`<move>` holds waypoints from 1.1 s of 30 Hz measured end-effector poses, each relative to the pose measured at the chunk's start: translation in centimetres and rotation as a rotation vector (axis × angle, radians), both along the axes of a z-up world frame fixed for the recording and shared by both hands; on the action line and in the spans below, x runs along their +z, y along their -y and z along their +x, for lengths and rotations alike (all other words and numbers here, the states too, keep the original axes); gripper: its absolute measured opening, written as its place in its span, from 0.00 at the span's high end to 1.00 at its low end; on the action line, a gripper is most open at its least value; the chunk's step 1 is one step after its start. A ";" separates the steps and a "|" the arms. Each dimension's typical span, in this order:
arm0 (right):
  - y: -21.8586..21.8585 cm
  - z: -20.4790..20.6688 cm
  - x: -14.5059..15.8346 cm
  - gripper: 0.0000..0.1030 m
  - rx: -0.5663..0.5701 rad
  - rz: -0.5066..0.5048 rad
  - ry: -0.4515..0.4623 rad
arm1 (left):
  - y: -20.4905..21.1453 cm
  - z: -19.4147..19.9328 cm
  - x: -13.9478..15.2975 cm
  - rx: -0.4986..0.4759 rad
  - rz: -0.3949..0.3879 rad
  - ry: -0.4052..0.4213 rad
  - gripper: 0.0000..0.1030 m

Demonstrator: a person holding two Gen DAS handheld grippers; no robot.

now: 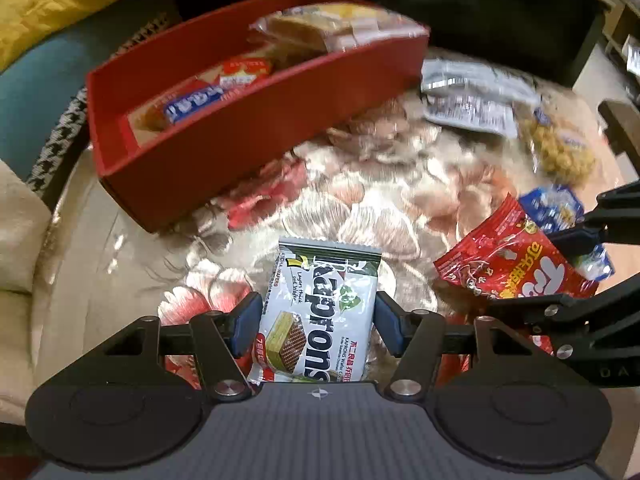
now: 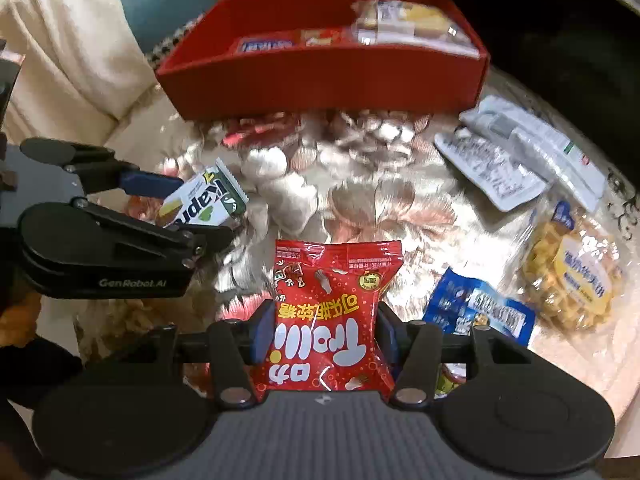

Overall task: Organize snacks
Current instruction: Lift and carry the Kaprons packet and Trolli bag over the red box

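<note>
The left gripper pinched a white foil Kaprons wafer packet; the right gripper clamped a crinkly red Trolli gummy bag. Beyond both lay the red cardboard tray, part filled; each load probably needed lifting over its near wall before release.

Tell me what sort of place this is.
Probably a home living room: a table under a shiny floral tablecloth, cushioned seating behind it, and a red box holding snacks.
</note>
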State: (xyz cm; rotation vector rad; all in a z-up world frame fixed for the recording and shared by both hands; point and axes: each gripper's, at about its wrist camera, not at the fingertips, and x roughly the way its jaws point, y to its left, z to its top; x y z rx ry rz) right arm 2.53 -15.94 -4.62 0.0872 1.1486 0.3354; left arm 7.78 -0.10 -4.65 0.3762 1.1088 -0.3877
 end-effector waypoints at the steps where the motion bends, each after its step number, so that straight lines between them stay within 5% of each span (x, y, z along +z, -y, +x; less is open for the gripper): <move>1: 0.1 0.0 0.4 0.53 -0.009 0.006 0.010 | -0.1 0.0 0.3 0.007 -0.011 0.006 0.34; 13: 0.7 1.9 4.5 0.53 -0.069 0.054 0.134 | -0.2 1.3 3.8 0.071 -0.119 0.063 0.34; 33: 0.6 5.3 8.2 0.53 -0.102 0.096 0.257 | -1.4 3.7 7.4 0.182 -0.195 0.175 0.34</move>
